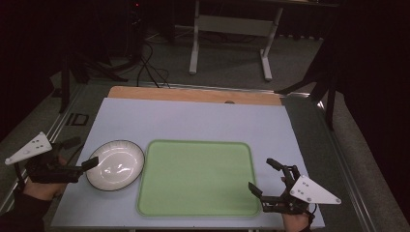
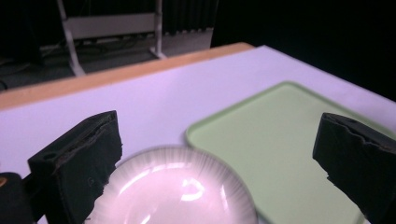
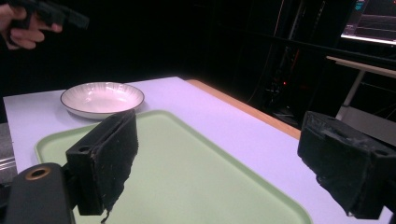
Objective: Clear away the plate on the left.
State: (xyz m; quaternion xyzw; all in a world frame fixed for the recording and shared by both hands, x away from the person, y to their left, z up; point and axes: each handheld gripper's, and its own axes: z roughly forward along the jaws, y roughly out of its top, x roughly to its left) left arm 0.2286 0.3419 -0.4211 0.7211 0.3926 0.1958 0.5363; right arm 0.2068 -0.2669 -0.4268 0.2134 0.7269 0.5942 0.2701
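The stage shown was judged to be an early one: the white plate (image 1: 115, 165) lay untouched on the lilac-covered surface (image 1: 193, 121), just beside the left edge of the green tray (image 1: 196, 178), and the tray itself carried nothing. No grasp had yet been made, so that the taking of the plate, and presumably its transfer to the tray, was judged to remain entirely to be done. The left gripper (image 1: 90, 164) was held low at the plate's left rim, its fingers spread wide with nothing between them; in the left gripper view the plate (image 2: 173, 186) was seen lying low between the two black fingers (image 2: 79, 163), its near rim close under the camera, with the left-hand pad beside or just over the rim; actual contact could not be made out. The tray (image 2: 280, 140) was seen beyond and to the right of the plate. The right gripper (image 1: 263, 176) was held near the tray's front right corner, well apart from the plate, its fingers likewise parted and empty. In the right gripper view the tray (image 3: 196, 163) was seen between those fingers (image 3: 107, 158), with the plate (image 3: 102, 98) farther off, just past the tray's far edge.
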